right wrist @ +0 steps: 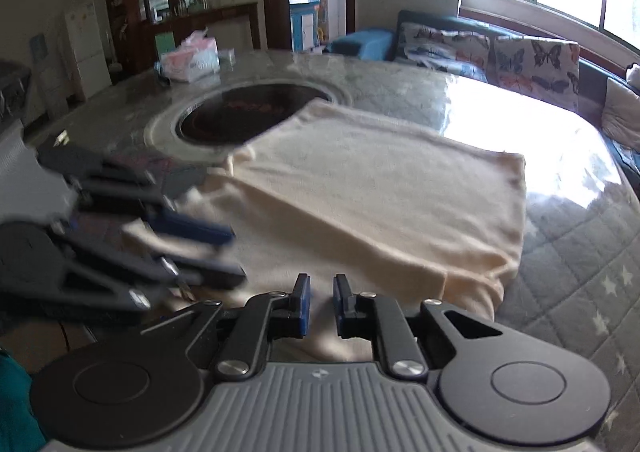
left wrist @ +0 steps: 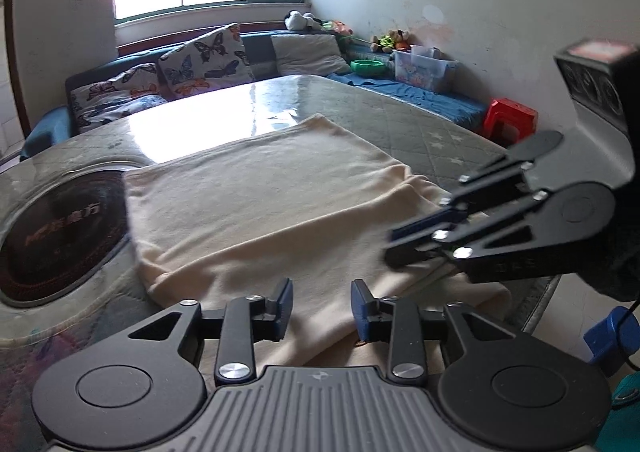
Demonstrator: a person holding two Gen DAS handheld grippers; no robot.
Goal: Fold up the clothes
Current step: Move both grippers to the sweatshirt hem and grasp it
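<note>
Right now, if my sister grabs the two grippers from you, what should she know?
Left gripper: open, empty, over the near edge of the cream garment.
Right gripper: open, empty, over the same near edge.
The garment lies on the table, partly folded, one corner over the dark round inset.
Done: sides look folded in.
Left: probably grip the near edge and fold it away from you.

A cream, soft knitted garment (left wrist: 256, 208) lay spread flat on the glossy quilted-pattern desk (left wrist: 420, 124), folded into a broad rectangle. In the left wrist view its far corner pointed toward 12 o'clock, and a doubled, rolled fold ran along its 3 o'clock side. In the right wrist view one corner of the cloth (right wrist: 360, 188) overlapped the dark round inset (right wrist: 240, 116) at 11 o'clock.
</note>
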